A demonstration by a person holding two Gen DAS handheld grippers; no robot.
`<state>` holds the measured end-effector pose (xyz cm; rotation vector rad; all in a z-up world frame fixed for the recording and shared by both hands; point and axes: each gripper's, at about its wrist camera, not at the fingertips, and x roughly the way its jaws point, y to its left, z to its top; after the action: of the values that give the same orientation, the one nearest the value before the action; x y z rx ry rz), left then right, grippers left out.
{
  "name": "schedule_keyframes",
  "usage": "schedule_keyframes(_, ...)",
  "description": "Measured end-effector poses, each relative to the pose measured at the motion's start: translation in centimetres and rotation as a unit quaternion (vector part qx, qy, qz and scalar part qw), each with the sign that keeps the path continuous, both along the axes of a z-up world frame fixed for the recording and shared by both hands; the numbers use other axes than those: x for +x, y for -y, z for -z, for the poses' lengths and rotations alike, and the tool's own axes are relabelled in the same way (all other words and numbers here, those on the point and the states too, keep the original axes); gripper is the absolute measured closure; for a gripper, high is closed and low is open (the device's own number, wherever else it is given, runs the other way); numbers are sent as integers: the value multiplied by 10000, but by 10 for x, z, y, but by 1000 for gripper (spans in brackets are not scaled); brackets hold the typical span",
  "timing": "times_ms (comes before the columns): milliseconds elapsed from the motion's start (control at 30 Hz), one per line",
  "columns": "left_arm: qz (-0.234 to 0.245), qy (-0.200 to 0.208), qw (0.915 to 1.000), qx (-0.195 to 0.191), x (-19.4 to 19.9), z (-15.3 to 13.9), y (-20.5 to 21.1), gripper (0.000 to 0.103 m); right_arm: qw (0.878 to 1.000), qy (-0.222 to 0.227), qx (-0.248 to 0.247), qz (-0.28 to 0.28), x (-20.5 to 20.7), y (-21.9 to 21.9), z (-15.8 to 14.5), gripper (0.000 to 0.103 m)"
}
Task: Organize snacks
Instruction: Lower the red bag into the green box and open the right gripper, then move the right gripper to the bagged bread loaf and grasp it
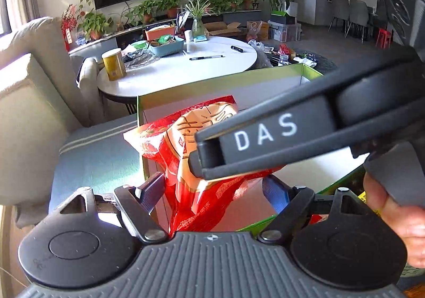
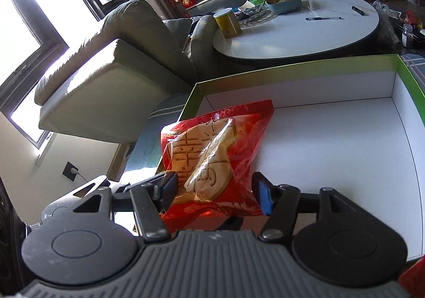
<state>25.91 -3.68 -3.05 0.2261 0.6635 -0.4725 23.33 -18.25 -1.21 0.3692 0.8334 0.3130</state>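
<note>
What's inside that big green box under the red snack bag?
The green box shows a bare white floor and white inner walls around the red snack bag, which sits between both grippers. Nothing else shows inside. The floor beneath the bag and the near corner behind the right gripper are hidden.

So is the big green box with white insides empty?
Nearly: the green box shows bare white floor, and only the red snack packet sits at its left edge, between both grippers' fingers.

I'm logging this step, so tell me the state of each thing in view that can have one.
Red snack bag: inside the box, between both grippers' fingers.
Green box: open, white inside.
Right gripper: open around the bag.
Left gripper: open around the bag.
</note>
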Motion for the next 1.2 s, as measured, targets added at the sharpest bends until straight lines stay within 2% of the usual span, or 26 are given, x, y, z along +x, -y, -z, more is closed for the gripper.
schedule_keyframes(233, -193, -28, 9996, -217, -13, 0, -3, 24, 9998, -32, -184, 52, -14, 2, -3, 5)
schedule_keyframes(367, -291, -151, 9979, -565, -20, -3, -12, 24, 9992, -369, -114, -41, -17, 3, 2, 5)
schedule_keyframes(467, -330, -156, 9968, -707, -29, -6, -17, 25, 9986, -156, -487, -124, -29, -4, -1, 5)
schedule_keyframes(567, -348, -48, 9971, -673, -41, -9, -19, 24, 9985, -128, -499, -166, -39, -4, -5, 4)
schedule_keyframes(633, -136, -338, 9978, -562, -45, -12, -17, 23, 9984, -44, -539, -168, -44, -4, -9, 3)
schedule_keyframes(667, -99, -360, 9979, -528, -50, -14, -18, 24, 9984, -16, -542, -141, -46, -3, -11, 4)
schedule_keyframes(800, -336, 587, 9975, -211, -77, -28, -25, 23, 9998, 151, -123, -24, -59, 9, -25, 4)
schedule_keyframes(867, -531, 808, 9952, -176, -84, -37, -36, 22, 9994, 330, -122, 3, -66, 10, -35, 4)
schedule_keyframes(1033, -1056, 644, 9905, -601, -88, -41, -77, 20, 9984, 526, -32, -203, -83, 5, -46, 4)
schedule_keyframes(1200, -1515, 381, 9869, -403, -89, -16, -99, 20, 9971, 546, -80, -529, -94, -12, -43, 4)
